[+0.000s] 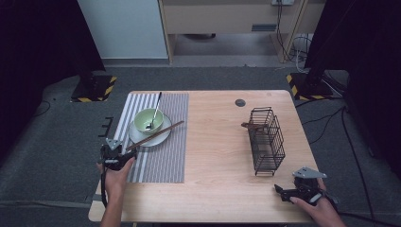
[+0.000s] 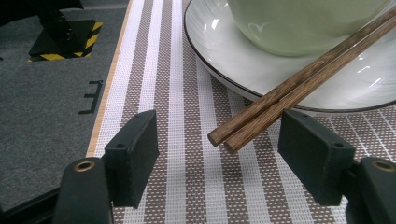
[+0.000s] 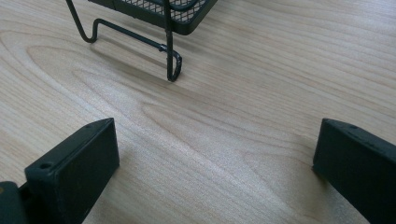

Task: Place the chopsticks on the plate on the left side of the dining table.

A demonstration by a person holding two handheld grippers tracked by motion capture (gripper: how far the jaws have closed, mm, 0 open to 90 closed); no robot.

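High view: a rectangular light wooden table [image 1: 213,156] stands on grey carpet, with a person's forearms reaching in from its near edge. Largest of the things on it is a striped grey-and-white woven placemat [image 1: 165,156], the landmark at the table's left side. Well to the right of the placemat stands an upright black wire-mesh basket [image 1: 266,142], with something brown and indistinct at its upper rim. On the placemat's far half sits a round white ceramic plate [image 1: 163,137], and on that plate a pale green ceramic bowl [image 1: 142,121] with a metal spoon [image 1: 155,111] leaning in it. A pair of dark brown wooden chopsticks [image 1: 158,134] lies across the plate's near rim, its lower tips over the placemat's left part.

The left gripper [image 1: 124,152] hovers at the placemat's left edge; in the left gripper view its jaws stand apart on either side of the chopsticks' tips [image 2: 261,116], neither pad touching the wood. The right gripper [image 1: 279,189] rests far to the right of the placemat, near the table's front edge just in front of the basket's foot [image 3: 170,65]; in the right gripper view its jaws are spread wide over bare wood, holding nothing.
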